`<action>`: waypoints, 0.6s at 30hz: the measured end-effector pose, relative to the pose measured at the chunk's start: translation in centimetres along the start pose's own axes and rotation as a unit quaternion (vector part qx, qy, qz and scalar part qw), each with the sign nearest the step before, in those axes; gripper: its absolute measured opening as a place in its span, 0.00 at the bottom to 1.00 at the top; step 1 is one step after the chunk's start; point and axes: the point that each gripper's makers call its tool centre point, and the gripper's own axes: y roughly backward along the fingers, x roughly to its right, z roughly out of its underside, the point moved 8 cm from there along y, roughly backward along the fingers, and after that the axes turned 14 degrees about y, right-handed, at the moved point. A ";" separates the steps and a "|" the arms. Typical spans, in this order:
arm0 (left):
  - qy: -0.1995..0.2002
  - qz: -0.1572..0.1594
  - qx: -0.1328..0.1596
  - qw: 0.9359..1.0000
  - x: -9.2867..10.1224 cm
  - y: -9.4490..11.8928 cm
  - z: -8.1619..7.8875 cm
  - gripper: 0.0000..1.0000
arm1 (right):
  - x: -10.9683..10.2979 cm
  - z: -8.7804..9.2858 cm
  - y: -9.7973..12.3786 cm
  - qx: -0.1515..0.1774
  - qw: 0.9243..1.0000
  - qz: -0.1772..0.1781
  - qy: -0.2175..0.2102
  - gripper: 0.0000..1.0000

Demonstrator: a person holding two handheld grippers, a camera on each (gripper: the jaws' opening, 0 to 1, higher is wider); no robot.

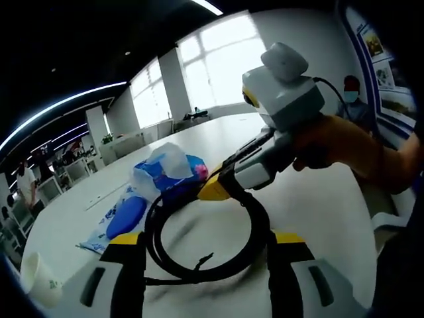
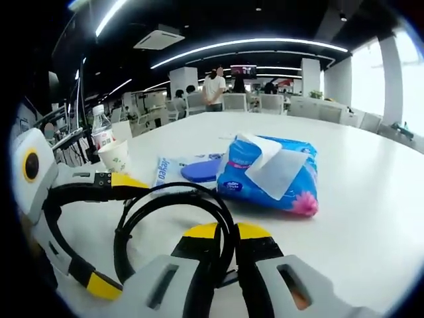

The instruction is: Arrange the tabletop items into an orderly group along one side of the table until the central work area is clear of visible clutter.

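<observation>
A black cable (image 1: 262,218) lies coiled in a loop on the white table (image 1: 318,199). My left gripper (image 1: 207,238) is open, its yellow-tipped jaws wide apart on either side of the loop. My right gripper (image 1: 215,190) reaches in from the right and is shut on the loop's far edge. In the right gripper view, the right gripper (image 2: 227,230) pinches the cable (image 2: 165,199) between its tips. There the left gripper (image 2: 114,233) comes in from the left, open around the coil. A blue tissue pack (image 1: 169,173) (image 2: 271,173) with a white sheet sticking out lies just beyond the cable.
A blue oval disc (image 1: 126,216) (image 2: 199,171) rests on a flat blue-and-white packet (image 1: 99,232) (image 2: 169,171) beside the tissue pack. A paper cup (image 1: 40,281) (image 2: 116,156) and a water bottle (image 2: 101,129) stand near the table edge. People and desks fill the room behind.
</observation>
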 end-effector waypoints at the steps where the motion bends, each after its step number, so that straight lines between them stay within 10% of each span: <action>1: -0.001 0.001 -0.001 1.000 0.1 0.0 0.0 0.74 | 0.0 0.1 0.1 -0.001 1.000 0.000 0.001 0.07; 18: -0.008 0.015 -0.006 1.000 1.6 -0.2 0.4 0.73 | 0.3 1.1 1.4 -0.012 1.000 0.002 0.009 0.07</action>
